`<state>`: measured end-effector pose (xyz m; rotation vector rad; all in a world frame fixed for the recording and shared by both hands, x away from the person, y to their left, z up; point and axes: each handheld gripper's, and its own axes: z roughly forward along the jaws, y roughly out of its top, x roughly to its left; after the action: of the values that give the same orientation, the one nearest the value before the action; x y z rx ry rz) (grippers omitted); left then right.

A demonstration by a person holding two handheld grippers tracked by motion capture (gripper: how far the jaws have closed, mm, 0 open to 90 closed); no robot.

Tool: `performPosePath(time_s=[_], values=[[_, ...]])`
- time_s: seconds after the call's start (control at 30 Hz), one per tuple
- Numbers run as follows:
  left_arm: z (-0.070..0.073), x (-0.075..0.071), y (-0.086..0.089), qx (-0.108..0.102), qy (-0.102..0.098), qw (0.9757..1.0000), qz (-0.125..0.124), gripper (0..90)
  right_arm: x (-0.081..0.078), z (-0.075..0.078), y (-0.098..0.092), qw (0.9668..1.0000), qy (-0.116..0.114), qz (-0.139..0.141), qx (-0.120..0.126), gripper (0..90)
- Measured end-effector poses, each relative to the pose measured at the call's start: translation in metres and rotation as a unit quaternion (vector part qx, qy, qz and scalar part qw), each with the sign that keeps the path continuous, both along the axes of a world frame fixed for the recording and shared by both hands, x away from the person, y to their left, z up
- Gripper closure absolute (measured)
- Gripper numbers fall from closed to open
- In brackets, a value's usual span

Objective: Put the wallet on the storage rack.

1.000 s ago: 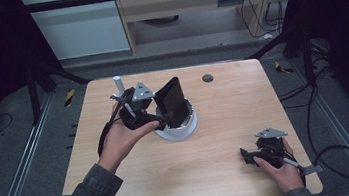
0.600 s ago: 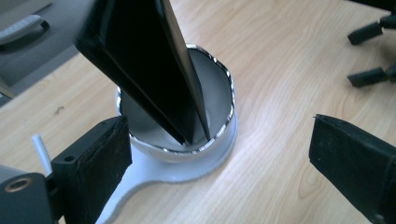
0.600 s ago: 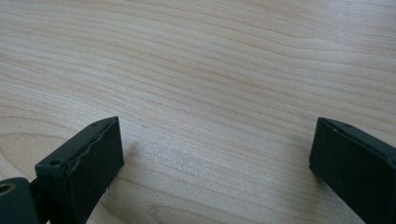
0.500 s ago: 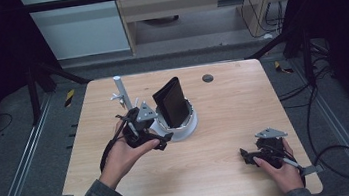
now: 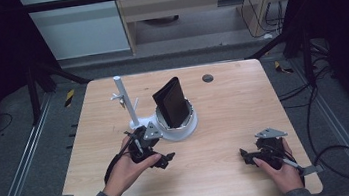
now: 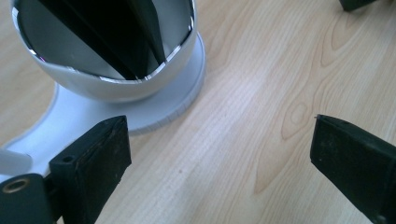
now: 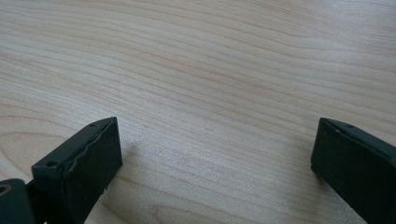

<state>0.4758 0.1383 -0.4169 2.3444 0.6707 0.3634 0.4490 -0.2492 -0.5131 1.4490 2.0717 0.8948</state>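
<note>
Black flat wallet (image 5: 172,102) stands in a glossy white round bowl (image 5: 188,125) on pale wood; both claws spread.

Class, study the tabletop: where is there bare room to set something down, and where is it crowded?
Bare wood runs along the table's right half, between the white holder and the right gripper, and on the far right around the dark disc. The near middle, between the two grippers, is free too. It is crowded at left centre: the white post, the holder with its black wallet, and the left gripper.

Dim room: grey floor (image 5: 12,143), wooden cabinet (image 5: 191,5), trailing floor cables (image 5: 330,154)
</note>
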Motion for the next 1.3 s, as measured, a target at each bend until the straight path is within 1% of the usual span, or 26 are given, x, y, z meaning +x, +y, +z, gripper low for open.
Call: performPosePath(time_s=[0.13,0.2,0.27,0.43,0.5,0.6,0.7,0.73,0.77,0.87,0.9,0.93,0.97,1.0,1.07,1.1,1.13,1.17,1.2,1.27,1.3], values=[[-0.012,-0.004,0.003,0.003,0.011,0.9999,-0.001,5.2,0.000,0.000,0.000,1.0000,0.000,0.000,0.000,2.1],[-0.019,-0.006,0.005,0.000,0.016,0.9999,0.002,5.2,0.000,0.000,0.000,1.0000,0.000,0.000,0.000,2.1],[-0.024,-0.008,0.008,0.005,0.021,0.9998,0.000,5.2,0.000,0.000,0.000,1.0000,0.000,0.000,0.000,2.1],[-0.038,-0.012,0.017,0.014,0.026,0.9995,0.014,5.2,0.000,0.000,0.000,1.0000,0.000,0.000,0.000,2.1],[-0.043,-0.014,0.023,0.014,0.027,0.9993,0.020,5.3,0.000,0.000,0.000,1.0000,0.000,0.000,0.000,2.1],[-0.049,-0.016,0.033,0.008,0.030,0.9991,0.031,5.3,0.000,0.000,0.000,1.0000,0.000,0.000,0.000,2.1],[-0.054,-0.017,0.047,0.005,0.023,0.9984,0.051,5.6,0.000,0.000,0.000,1.0000,0.000,0.000,0.000,2.1],[-0.056,-0.017,0.053,0.000,0.022,0.9978,0.063,5.7,0.000,0.000,0.000,1.0000,0.000,0.000,0.000,2.1],[-0.058,-0.016,0.058,-0.002,0.022,0.9974,0.069,5.9,0.000,0.000,0.000,1.0000,0.000,0.000,0.000,2.1],[-0.065,-0.015,0.077,0.001,0.013,0.9946,0.103,6.0,0.000,0.000,0.000,1.0000,0.000,0.000,0.000,2.1],[-0.069,-0.015,0.087,-0.006,0.013,0.9925,0.121,6.5,0.000,0.000,0.000,1.0000,0.000,0.000,0.000,2.1],[-0.071,-0.014,0.092,-0.016,0.015,0.9911,0.131,6.6,0.000,0.000,0.000,1.0000,0.000,0.000,0.000,2.1],[-0.074,-0.013,0.100,-0.021,0.018,0.9893,0.143,6.7,0.000,0.000,0.000,1.0000,0.000,0.000,0.000,2.1],[-0.075,-0.012,0.106,-0.021,0.020,0.9876,0.154,6.7,0.000,0.000,0.000,1.0000,0.000,0.000,0.000,2.1],[-0.077,-0.008,0.119,-0.022,0.011,0.9839,0.177,6.6,0.000,0.000,0.000,1.0000,0.001,-0.001,0.000,2.1],[-0.077,-0.007,0.125,-0.025,0.006,0.9813,0.191,6.5,0.000,0.000,0.000,1.0000,0.000,-0.002,0.000,2.1],[-0.078,-0.005,0.130,-0.029,0.003,0.9794,0.200,6.4,-0.001,0.000,0.001,1.0000,0.002,-0.002,0.003,2.1],[-0.079,-0.003,0.135,-0.032,0.002,0.9781,0.206,6.4,0.000,0.000,0.000,1.0000,0.000,-0.002,0.000,2.1],[-0.081,-0.002,0.139,-0.032,0.006,0.9767,0.212,6.4,0.000,0.000,0.000,1.0000,0.000,-0.002,0.000,2.1],[-0.085,0.002,0.146,-0.022,0.013,0.9743,0.224,6.3,-0.001,0.000,0.000,1.0000,0.000,-0.002,0.000,2.1],[-0.087,0.004,0.149,-0.029,0.011,0.9728,0.229,4.6,-0.001,0.000,0.000,1.0000,0.000,-0.003,-0.001,2.1]])
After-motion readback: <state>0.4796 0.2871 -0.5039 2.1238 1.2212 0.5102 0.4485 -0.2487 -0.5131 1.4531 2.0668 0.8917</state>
